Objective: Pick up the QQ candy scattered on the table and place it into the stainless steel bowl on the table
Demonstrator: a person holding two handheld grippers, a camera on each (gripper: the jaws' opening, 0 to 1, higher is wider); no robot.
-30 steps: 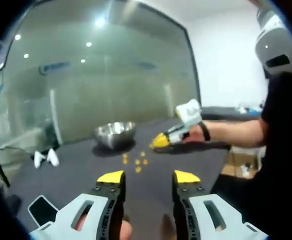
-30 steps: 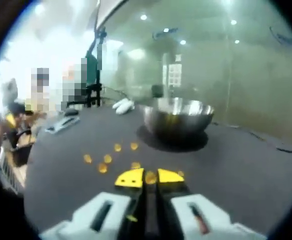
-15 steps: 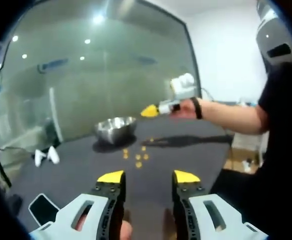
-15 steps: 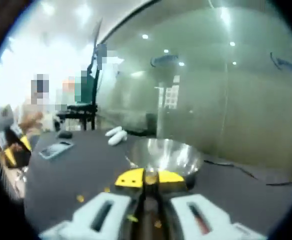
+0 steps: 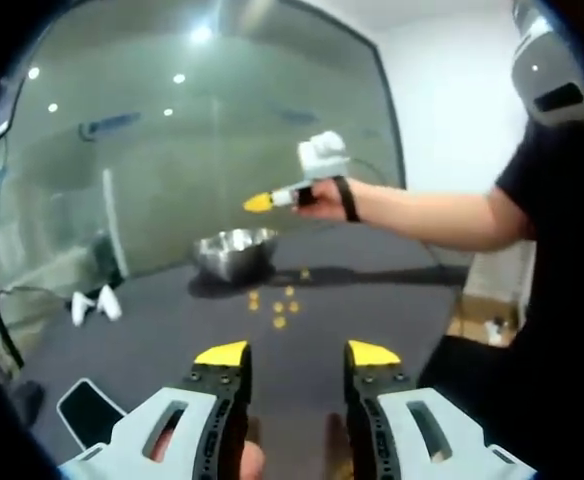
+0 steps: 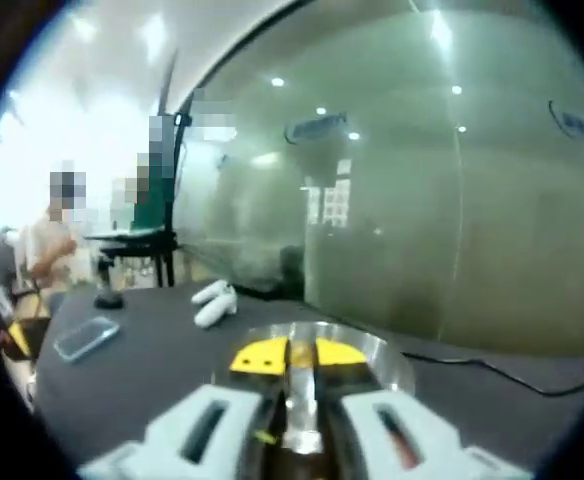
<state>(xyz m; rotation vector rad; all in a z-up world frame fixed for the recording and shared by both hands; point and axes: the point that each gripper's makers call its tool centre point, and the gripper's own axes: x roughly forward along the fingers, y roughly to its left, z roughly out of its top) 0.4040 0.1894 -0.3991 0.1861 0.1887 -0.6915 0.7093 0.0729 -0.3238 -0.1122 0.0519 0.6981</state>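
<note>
The stainless steel bowl (image 5: 234, 251) stands on the dark table (image 5: 372, 300), with several yellow QQ candies (image 5: 277, 307) scattered in front of it. My right gripper (image 5: 259, 203) hangs in the air just above the bowl, held out on a person's arm. In the right gripper view the right gripper (image 6: 299, 354) is shut, its yellow tips pinched on a candy that barely shows, right over the bowl's rim (image 6: 392, 360). My left gripper (image 5: 297, 355) is open and empty, low over the near table, well short of the candies.
A phone (image 5: 87, 410) lies at the near left of the table; it appears again as the phone (image 6: 84, 337). Two white objects (image 5: 92, 305) lie by the glass wall. A cable (image 6: 492, 370) runs behind the bowl. People stand far left.
The right gripper has risen from the candies on the table and swung over the bowl, still shut. The left gripper has stayed put and open.
</note>
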